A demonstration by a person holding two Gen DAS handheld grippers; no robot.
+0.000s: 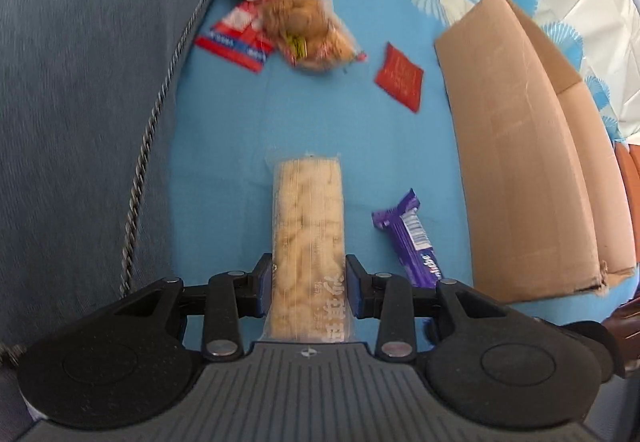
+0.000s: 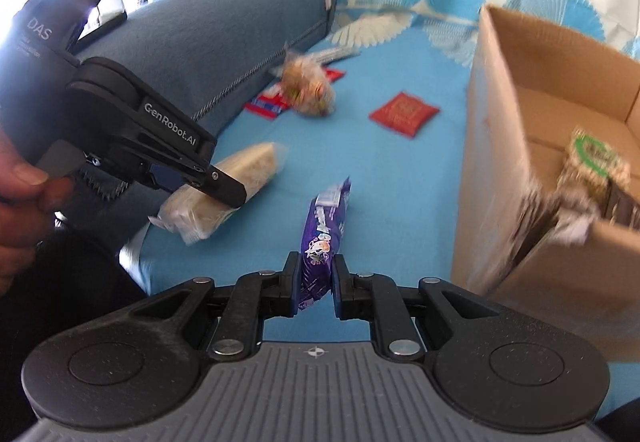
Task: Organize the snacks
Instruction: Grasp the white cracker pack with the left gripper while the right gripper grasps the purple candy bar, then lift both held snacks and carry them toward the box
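step: both snacks gripped, carry to box (image 2: 520,146) | L gripper (image 1: 308,284) clamps cracker pack (image 1: 308,210) | R gripper (image 2: 316,282) pinches purple bar (image 2: 324,226) over blue cloth (image 2: 384,202) | next: swing R over box opening, release

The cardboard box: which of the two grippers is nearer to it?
Right. The right gripper, shut on the purple bar, is beside the cardboard box; the left gripper, holding the pale bar, is farther away.

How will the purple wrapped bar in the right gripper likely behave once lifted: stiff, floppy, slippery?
The purple bar probably stays fairly stiff: it juts straight out past the right gripper without drooping. Its glossy wrapper may slip, and the crimped end looks floppy. Being slim, it is likely light.
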